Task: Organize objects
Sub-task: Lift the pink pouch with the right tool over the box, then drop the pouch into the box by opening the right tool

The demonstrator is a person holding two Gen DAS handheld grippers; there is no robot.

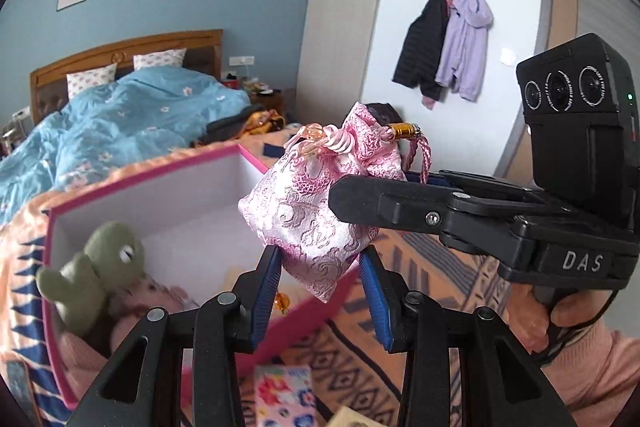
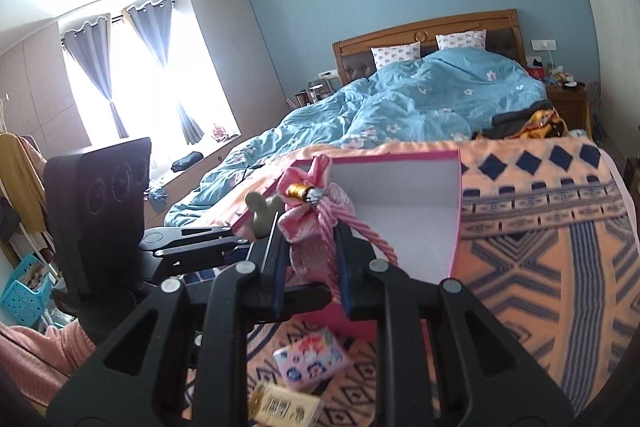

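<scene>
Item: pink brocade drawstring pouch (image 1: pixel 308 211), aloft over my open pink box (image 1: pixel 160 183). My left gripper (image 1: pixel 320 291) pinches its bottom; my right gripper (image 2: pixel 310 267) clamps its gathered neck. Box holds green plush frog (image 1: pixel 96 267).

The left tongs (image 1: pixel 320 263) point slightly downward, blue pads pressed on the bottom of the pink pouch (image 1: pixel 316 203). The right tongs (image 2: pixel 310 255) come in from the side, clamped tight on the pouch's neck and cord. A pink sleeve (image 1: pixel 592 367) covers the right wrist.
</scene>
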